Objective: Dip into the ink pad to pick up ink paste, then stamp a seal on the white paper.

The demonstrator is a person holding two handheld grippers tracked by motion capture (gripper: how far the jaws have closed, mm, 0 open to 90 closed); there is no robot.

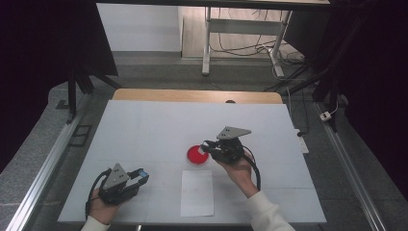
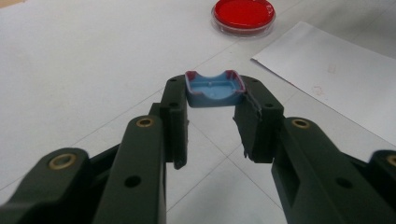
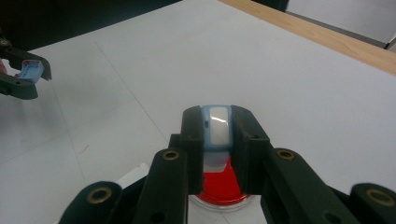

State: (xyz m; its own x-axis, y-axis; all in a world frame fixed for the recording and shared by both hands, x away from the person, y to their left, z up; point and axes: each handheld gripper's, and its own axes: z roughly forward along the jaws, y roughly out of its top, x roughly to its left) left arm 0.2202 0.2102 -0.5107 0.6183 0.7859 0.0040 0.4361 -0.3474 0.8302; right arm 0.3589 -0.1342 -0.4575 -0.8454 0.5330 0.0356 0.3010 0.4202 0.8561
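Where the wide white table sheet spreads over the wooden tabletop, a white rectangular paper sheet lies flat near its front edge. Just beyond that paper sits the round clear dish of red liquid. Right gripper hangs directly above that dish, jaws clamped on a pale blue-and-white plastic stamp body, held upright between the pads. Left gripper rests well apart, at the front left of the sheet, jaws closed on a small blue plastic cap with red-stained rim, hollow side facing upward.
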